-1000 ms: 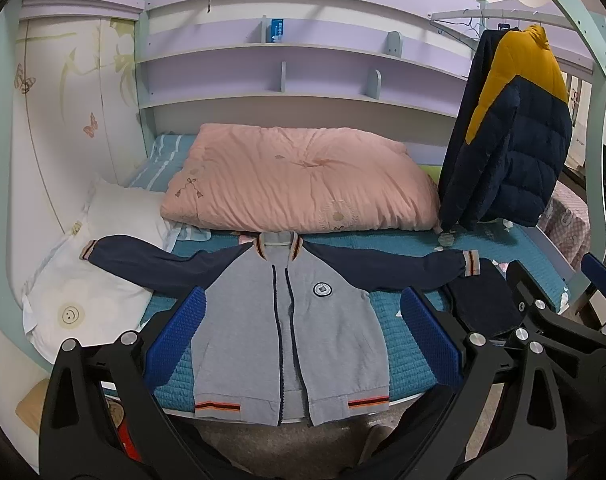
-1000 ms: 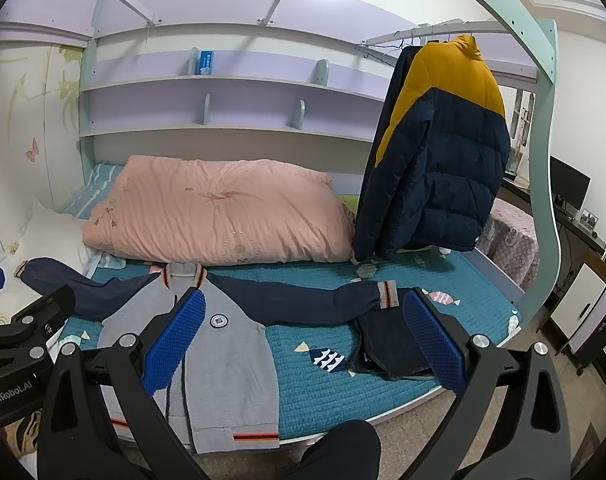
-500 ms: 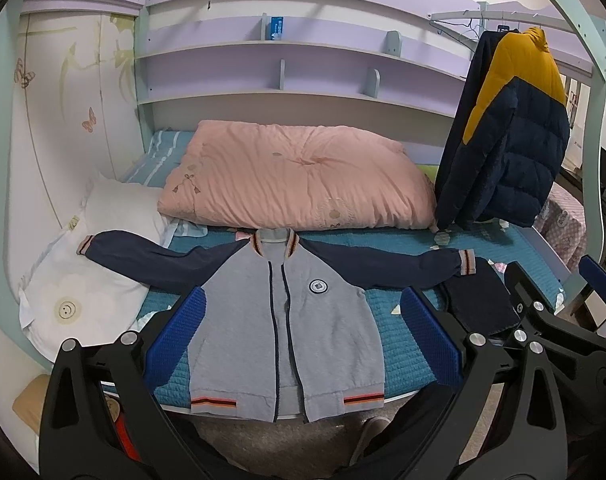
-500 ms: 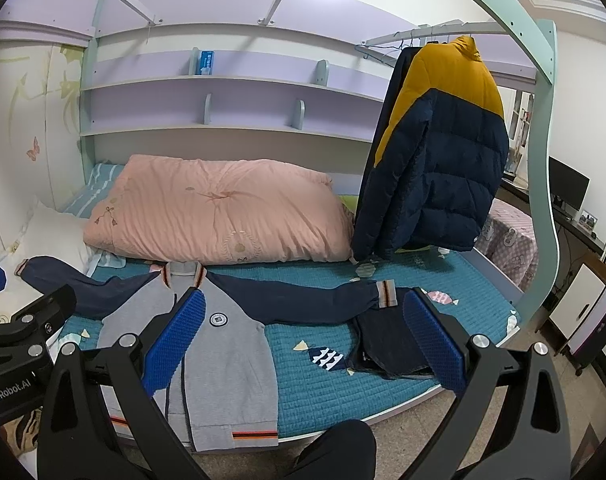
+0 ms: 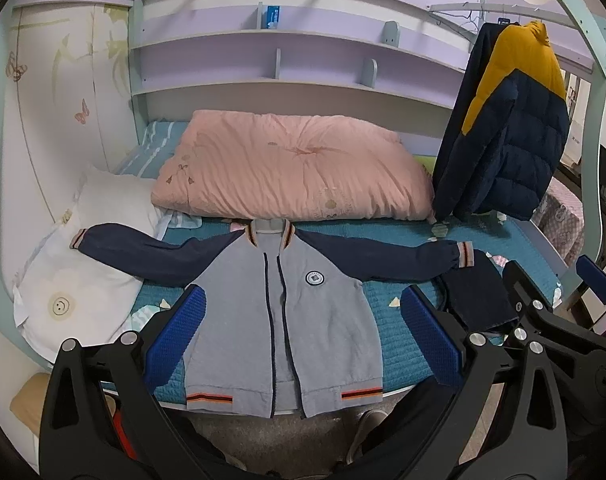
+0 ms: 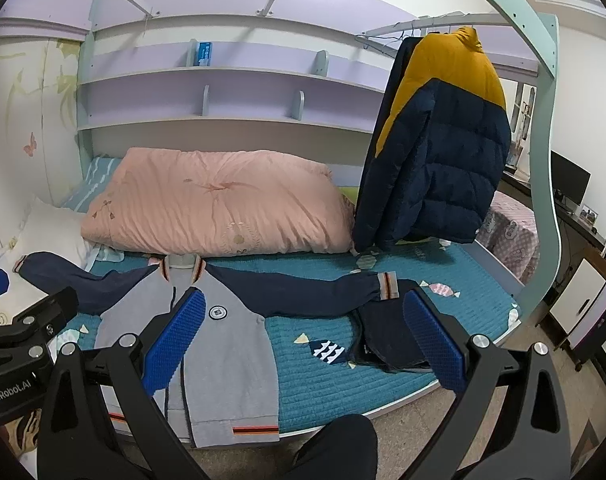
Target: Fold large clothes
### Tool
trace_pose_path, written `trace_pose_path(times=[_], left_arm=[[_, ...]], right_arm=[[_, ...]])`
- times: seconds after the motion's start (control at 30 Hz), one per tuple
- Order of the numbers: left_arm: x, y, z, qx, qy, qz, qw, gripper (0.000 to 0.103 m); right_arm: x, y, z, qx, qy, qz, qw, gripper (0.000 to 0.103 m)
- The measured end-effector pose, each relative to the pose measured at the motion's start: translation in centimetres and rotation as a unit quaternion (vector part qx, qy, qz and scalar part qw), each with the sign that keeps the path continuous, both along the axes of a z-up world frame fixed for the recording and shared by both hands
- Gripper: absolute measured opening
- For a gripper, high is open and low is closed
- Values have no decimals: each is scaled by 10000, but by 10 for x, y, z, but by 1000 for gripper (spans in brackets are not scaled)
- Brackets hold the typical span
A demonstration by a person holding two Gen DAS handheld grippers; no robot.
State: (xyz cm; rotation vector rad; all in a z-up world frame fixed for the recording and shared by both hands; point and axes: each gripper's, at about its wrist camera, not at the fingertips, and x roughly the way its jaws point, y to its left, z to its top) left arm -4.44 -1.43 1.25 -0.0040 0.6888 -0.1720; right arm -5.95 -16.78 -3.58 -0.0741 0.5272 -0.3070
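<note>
A grey jacket [image 5: 323,320] with navy sleeves lies flat, front up, on the teal bed cover, sleeves spread to both sides; its hem hangs over the bed's front edge. It also shows in the right wrist view [image 6: 227,344]. My left gripper [image 5: 303,332] is open and empty, held in front of the jacket's lower half, not touching it. My right gripper [image 6: 303,332] is open and empty, in front of the jacket's right side and the bed edge.
A folded dark garment [image 5: 477,298] lies by the jacket's right cuff. A pink quilt [image 5: 291,172] lies behind the jacket, a white pillow [image 5: 75,280] at the left. A navy and yellow puffer coat [image 6: 439,152] hangs at the right. The bed frame post [image 6: 543,160] stands at the right.
Both grippers have drawn back slightly and risen a little; the jacket sits marginally higher in the left wrist view. Nothing on the bed has moved.
</note>
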Motion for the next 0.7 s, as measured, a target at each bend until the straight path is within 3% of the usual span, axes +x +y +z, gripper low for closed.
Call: trace_pose_path(times=[0.37,0.7], left_arm=[[30,28,-24,43,321,344,9989,98],[75,84,-42,-223,696,871,9935,98]], right_arm=[[41,19,-19,102,346,320,9988,96],[102,62,-32,73,594,871,9944,96]])
